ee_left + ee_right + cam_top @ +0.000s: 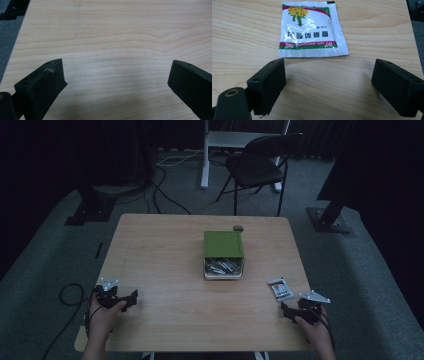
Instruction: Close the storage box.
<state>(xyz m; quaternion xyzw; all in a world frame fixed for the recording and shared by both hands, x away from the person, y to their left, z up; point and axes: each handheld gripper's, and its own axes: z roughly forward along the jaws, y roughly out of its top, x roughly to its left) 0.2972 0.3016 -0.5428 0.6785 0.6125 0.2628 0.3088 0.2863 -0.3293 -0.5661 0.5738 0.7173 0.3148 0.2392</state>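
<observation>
The left gripper (131, 298) and right gripper (286, 310) rested at the near corners of the pale wooden table (165, 250), jaws spread wide, gripping nothing. A flat white sachet with green and red print (310, 28) lay just ahead of the right gripper. A green-lidded box of metal pieces (223, 255) sat mid-table, well apart. A black folding chair (260, 165) stood behind on grey carpet

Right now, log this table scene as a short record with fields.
surface: wooden table
centre: green box, open front showing silvery packets
behind box: small round grey object
near right: flat white sachet with yellow flowers and red-green band
left gripper: open, over bare wood
right gripper: open, facing the sachet, not touching
beyond table: black folding chair
</observation>
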